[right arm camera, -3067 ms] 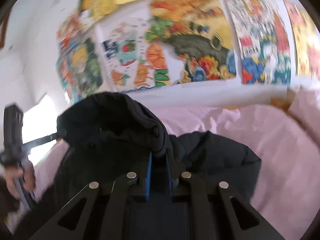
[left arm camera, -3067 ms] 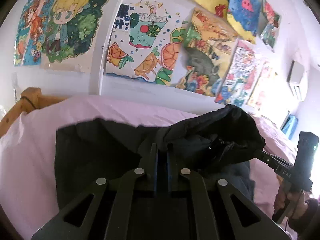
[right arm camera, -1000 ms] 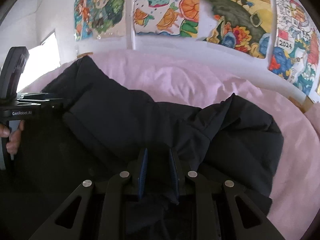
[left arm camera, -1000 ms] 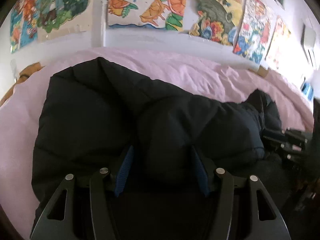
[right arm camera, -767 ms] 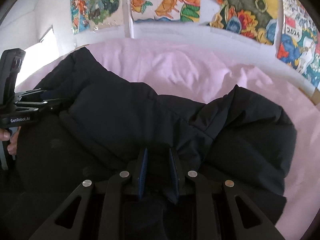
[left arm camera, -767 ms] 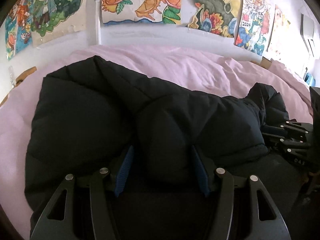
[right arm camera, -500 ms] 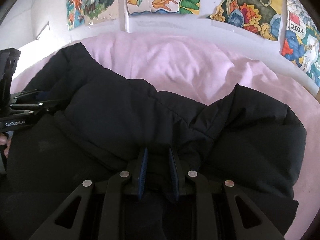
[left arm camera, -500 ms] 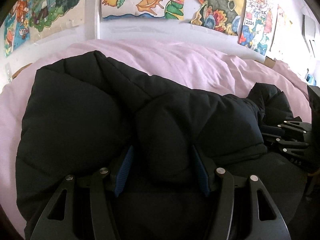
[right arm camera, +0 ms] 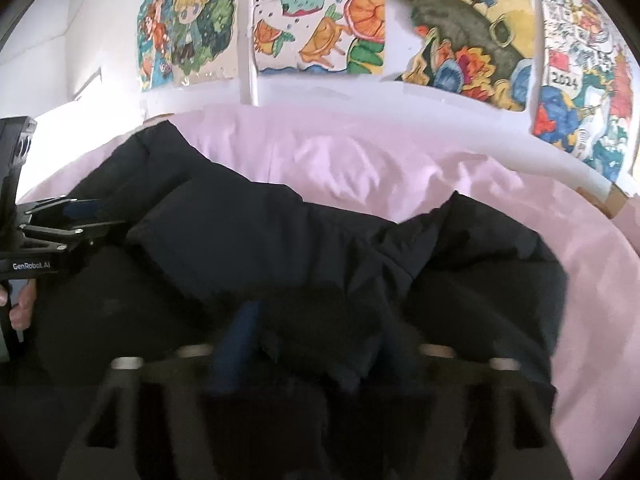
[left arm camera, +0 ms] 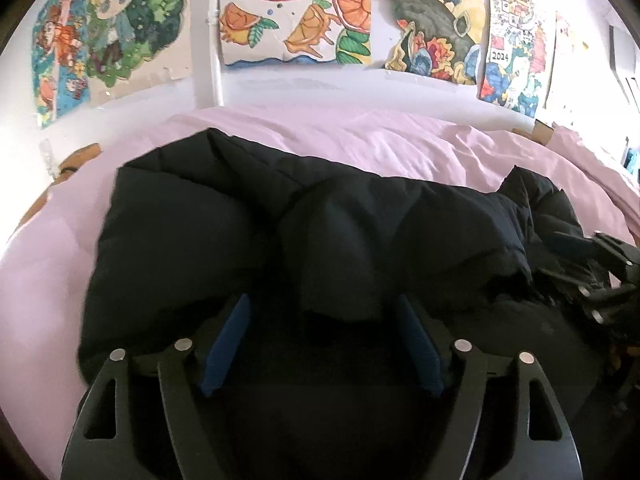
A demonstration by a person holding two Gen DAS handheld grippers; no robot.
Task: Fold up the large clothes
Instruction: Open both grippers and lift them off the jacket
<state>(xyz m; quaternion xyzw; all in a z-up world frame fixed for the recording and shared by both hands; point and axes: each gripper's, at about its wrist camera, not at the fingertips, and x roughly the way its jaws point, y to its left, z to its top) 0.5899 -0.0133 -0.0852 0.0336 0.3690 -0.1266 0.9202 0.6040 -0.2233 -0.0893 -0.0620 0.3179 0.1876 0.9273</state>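
A black puffer jacket (left arm camera: 192,240) lies bunched on the pink bed sheet (left arm camera: 380,140). My left gripper (left arm camera: 322,328) hovers low over its near edge. Its jaws are opening, and a puffy fold sits loosely between the blue pads (left arm camera: 226,344). In the right wrist view the jacket (right arm camera: 248,240) spreads across the sheet (right arm camera: 360,160). My right gripper (right arm camera: 310,352) is blurred, its jaws opening wide with loose fabric between them. The left gripper (right arm camera: 60,224) also shows at the left edge, with a hand (right arm camera: 20,304) on its handle. The right gripper (left arm camera: 600,272) shows at the right edge of the left wrist view.
Colourful drawings (left arm camera: 296,12) cover the white wall behind the bed, beside a white vertical pipe (left arm camera: 206,40). A wooden bed-frame corner (left arm camera: 76,160) pokes out at the far left. Bare pink sheet lies beyond and to the right of the jacket (right arm camera: 580,280).
The jacket, lifted three seconds ago, now rests on the bed. Both pairs of jaws have spread apart in the last half second; the right one has released the fold it pinched.
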